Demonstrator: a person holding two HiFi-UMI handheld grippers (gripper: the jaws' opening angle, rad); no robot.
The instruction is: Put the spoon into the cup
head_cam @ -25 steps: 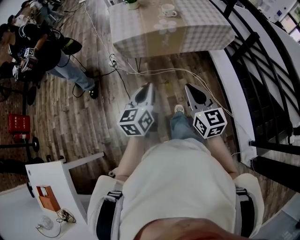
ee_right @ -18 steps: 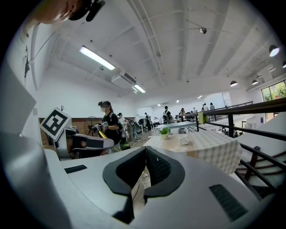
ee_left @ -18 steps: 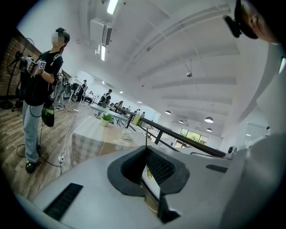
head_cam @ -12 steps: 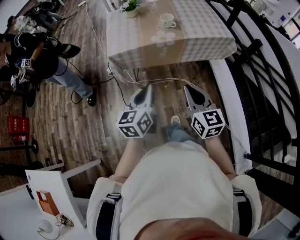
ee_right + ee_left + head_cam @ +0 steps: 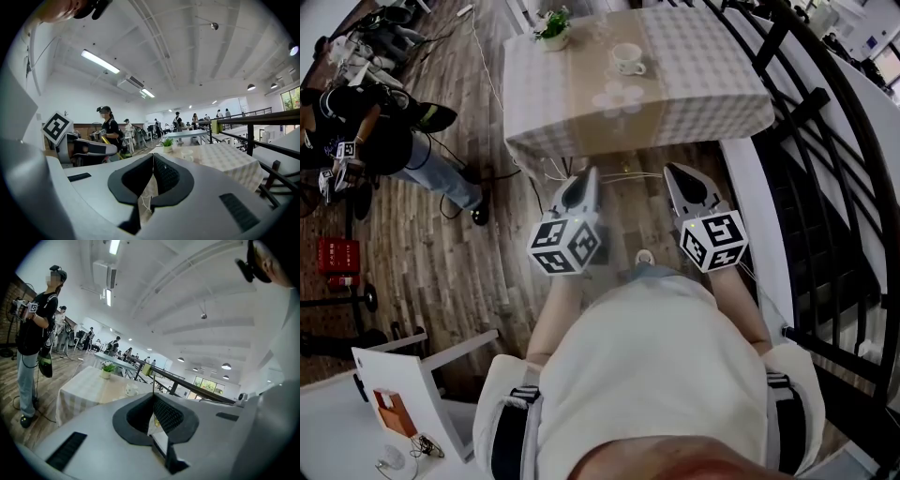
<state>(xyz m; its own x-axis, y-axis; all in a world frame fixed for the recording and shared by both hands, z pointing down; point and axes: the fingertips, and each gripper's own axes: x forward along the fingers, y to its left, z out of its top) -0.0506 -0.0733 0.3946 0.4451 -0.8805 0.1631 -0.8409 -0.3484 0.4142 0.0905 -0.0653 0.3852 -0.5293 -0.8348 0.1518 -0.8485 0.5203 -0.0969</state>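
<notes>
You stand on the wood floor, short of the table, which lies ahead of you under a checked cloth. A black railing runs past the table's right side, and a person stands well off its left side with cables trailing across the boards. Your left gripper and right gripper are side by side just short of the table's near edge, both pointing at it. Each has its jaws pressed together with nothing between them. On the table, a small plant sits at the far left corner, a pale flower-shaped mat lies near the middle, and the cup stands upright just beyond the mat. I can't make out the spoon in any view; if it lies by the cup or on the mat, it is too small to see from here. By my reading you are in the approach and nothing has been picked up yet. Next you need to close on the table, find the spoon, spread one gripper's jaws and come down on the handle. Keep the other gripper clear of the cup so you don't knock it.
</notes>
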